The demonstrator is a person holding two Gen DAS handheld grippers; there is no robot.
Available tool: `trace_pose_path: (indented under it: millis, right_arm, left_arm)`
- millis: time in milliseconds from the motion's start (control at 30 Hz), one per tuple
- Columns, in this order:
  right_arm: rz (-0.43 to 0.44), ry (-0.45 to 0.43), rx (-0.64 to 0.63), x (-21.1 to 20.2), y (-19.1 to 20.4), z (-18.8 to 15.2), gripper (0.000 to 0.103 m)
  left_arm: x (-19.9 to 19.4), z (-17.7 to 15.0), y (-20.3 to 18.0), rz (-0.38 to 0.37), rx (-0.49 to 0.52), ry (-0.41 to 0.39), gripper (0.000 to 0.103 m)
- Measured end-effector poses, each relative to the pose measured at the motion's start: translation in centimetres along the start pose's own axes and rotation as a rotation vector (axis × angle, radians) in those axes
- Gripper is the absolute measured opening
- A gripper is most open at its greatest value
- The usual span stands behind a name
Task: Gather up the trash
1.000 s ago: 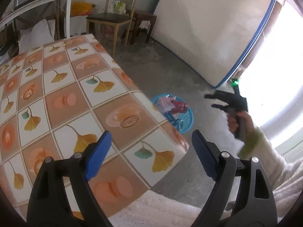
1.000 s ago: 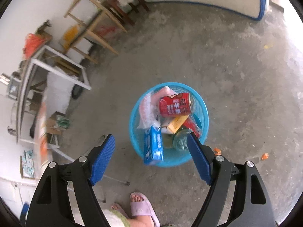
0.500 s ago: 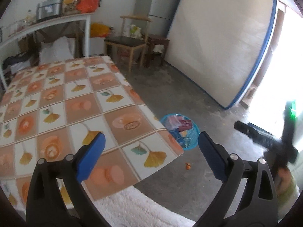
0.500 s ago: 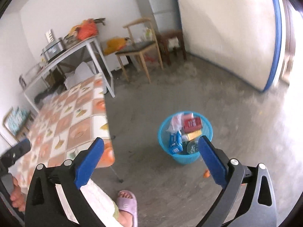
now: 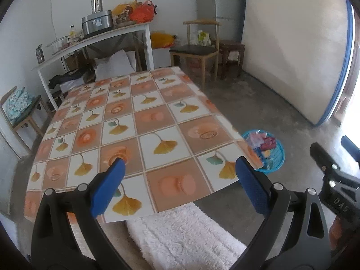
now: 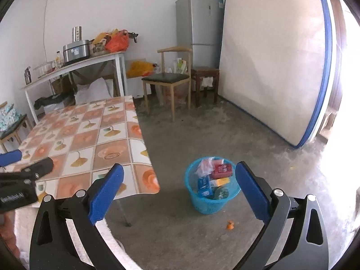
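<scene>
A blue mesh basket (image 6: 210, 204) stands on the concrete floor beside the table, filled with wrappers, a red can and a blue packet. From the left wrist view the basket (image 5: 273, 160) shows partly behind the table's corner. My left gripper (image 5: 178, 185) is open over the near edge of the patterned table (image 5: 139, 121), nothing between its blue pads. My right gripper (image 6: 178, 191) is open too, held above the floor a little short of the basket, empty. Each gripper shows at the edge of the other's view.
A small orange scrap (image 6: 230, 225) lies on the floor near the basket. A wooden chair (image 6: 167, 78), a stool (image 6: 204, 73), a fridge (image 6: 198, 22) and a leaning mattress (image 6: 274, 56) line the far side. A white shelf table (image 5: 94, 38) holds pots and bags. A white fluffy garment (image 5: 180, 236) lies below.
The right gripper rose from straight above the basket and tipped up to face the room. The left gripper tilted up and pulled back, showing the whole table. Both jaws spread wider.
</scene>
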State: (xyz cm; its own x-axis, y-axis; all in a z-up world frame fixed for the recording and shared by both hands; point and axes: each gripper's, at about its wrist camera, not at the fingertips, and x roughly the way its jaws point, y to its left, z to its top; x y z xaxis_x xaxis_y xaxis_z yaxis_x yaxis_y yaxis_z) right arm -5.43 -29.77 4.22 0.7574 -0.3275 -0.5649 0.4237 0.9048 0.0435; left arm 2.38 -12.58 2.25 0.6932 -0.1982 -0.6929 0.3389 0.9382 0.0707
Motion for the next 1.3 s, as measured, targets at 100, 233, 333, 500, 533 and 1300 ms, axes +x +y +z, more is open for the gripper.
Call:
trace_pose_path:
  millis: [100,233,333,500,533,1300]
  right_arm:
    - [-0.016,0.030,0.013,0.6,-0.1,-0.1,0.097]
    - [-0.058,0.075,0.019,1.4,-0.4,-0.6,0.097]
    - [-0.076,0.089,0.015,1.7,-0.4,-1.1,0.097]
    - [-0.088,0.096,0.009,1.9,-0.3,-1.4,0.097]
    - [-0.088,0.096,0.008,1.9,-0.3,-1.3,0.097]
    - [-0.072,0.089,-0.048,1.7,0.6,-1.0,0.097]
  left_arm:
    - [0.5,-0.3,-0.9,0.032,0.050,0.034,0.094]
    - [1.2,-0.7,-1.3,0.031,0.044,0.061,0.094]
    - [1.4,-0.7,-1.5,0.032,0.027,0.071,0.094]
    - [1.2,-0.6,-1.4,0.027,-0.013,0.062,0.094]
    - [1.1,-0.7,-1.3,0.030,-0.021,0.056,0.094]
    - [0.0,-1.6,1.2,0.111,-0.166,0.060,0.094]
